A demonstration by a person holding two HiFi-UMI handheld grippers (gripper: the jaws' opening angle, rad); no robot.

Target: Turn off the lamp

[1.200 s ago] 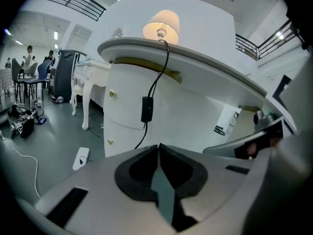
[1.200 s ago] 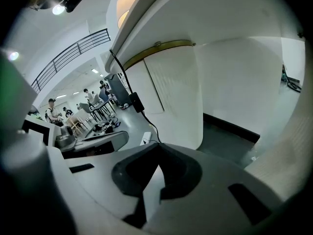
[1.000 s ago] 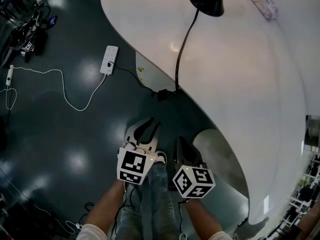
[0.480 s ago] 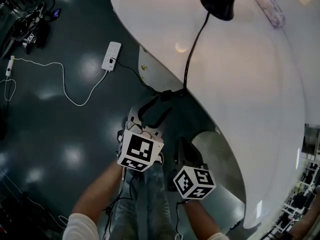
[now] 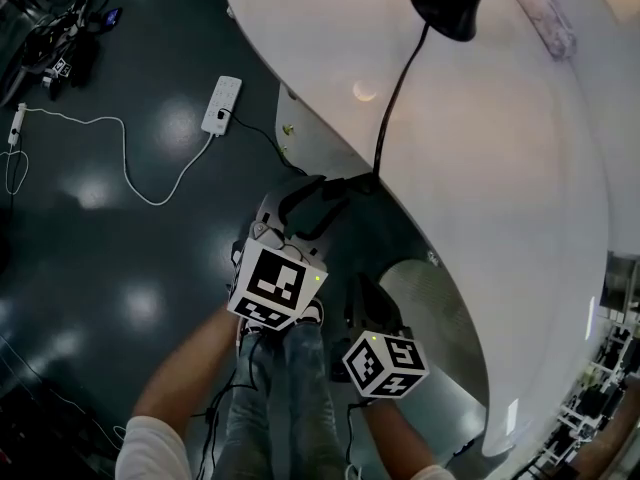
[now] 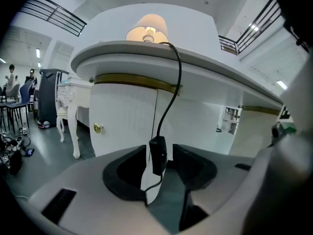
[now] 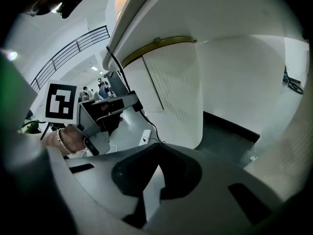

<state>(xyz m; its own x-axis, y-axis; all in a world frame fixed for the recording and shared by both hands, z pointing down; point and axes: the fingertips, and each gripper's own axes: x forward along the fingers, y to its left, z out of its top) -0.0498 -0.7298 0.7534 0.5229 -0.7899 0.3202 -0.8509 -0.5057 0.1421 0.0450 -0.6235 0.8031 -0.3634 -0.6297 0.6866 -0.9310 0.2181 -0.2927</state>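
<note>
Left tool (image 5: 315, 206) has lifted to the worktop (image 5: 500, 168) edge, jaws just opened wide round the hanging inline switch (image 6: 157, 154) w/o pinching. Looks light, hard plastic: squeeze its flat faces. On the worktop, lamp (image 6: 146, 27) lit; right tool (image 7: 157, 168) closed, empty.

My left hand-held gripper (image 5: 318, 206) was pale grey with black jaw pads. Its cube (image 5: 272, 286) carried black-and-white square markers, as did the one on my right hand-held gripper (image 5: 366, 296). The lamp shade (image 6: 146, 27) glowed warm cream; its cord (image 6: 175, 77) and inline switch (image 6: 157, 154) were black. The tabletop (image 5: 500, 198) was white, with a gold band (image 6: 132, 79) beneath. The floor (image 5: 110, 238) was dark teal, the power strip (image 5: 221, 105) white.
</note>
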